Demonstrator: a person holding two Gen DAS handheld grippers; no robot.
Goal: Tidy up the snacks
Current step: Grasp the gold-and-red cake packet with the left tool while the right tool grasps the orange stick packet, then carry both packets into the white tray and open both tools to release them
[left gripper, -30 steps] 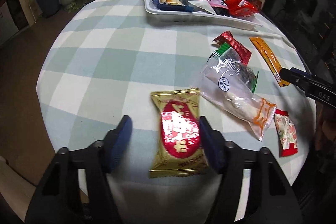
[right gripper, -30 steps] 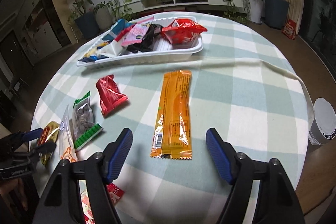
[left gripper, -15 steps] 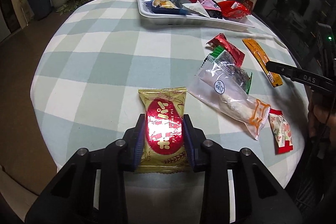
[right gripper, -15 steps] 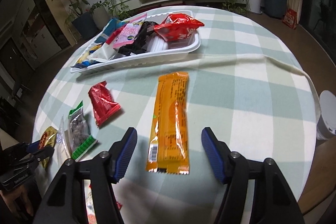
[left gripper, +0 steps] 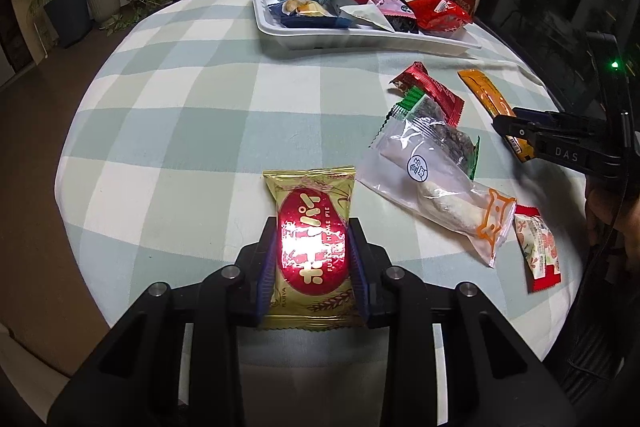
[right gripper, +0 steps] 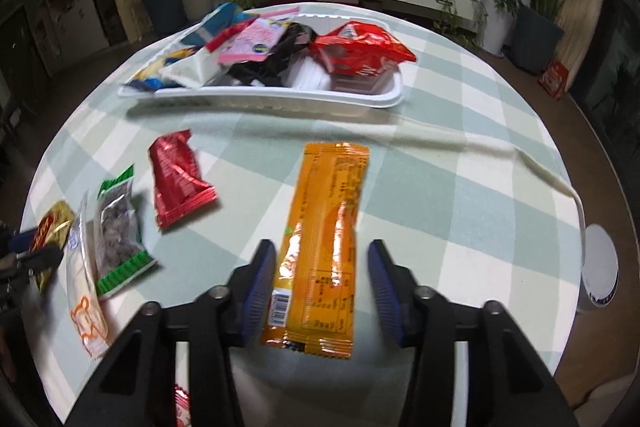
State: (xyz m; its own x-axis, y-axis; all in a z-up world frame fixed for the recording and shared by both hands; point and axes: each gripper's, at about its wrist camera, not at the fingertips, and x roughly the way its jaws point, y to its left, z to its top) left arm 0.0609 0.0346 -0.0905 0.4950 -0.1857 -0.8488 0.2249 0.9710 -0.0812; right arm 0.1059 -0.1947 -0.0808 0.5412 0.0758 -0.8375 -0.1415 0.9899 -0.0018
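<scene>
On table: six loose packets; left claw [left gripper: 312,263] grips gold pie [left gripper: 310,247], right claw [right gripper: 320,291] closing, unclamped.

Glossy gold-and-red foil pie wrapper [left gripper: 310,247] and shiny orange plastic snack packet [right gripper: 324,243] lie on a matt checked tablecloth [left gripper: 192,115]; ribbed white plastic tray [right gripper: 280,99] beyond.

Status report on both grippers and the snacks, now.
Left gripper shut on gold pie packet. Right gripper open, fingers closing around orange bar, not yet gripping. Tray part full; path clear.
</scene>
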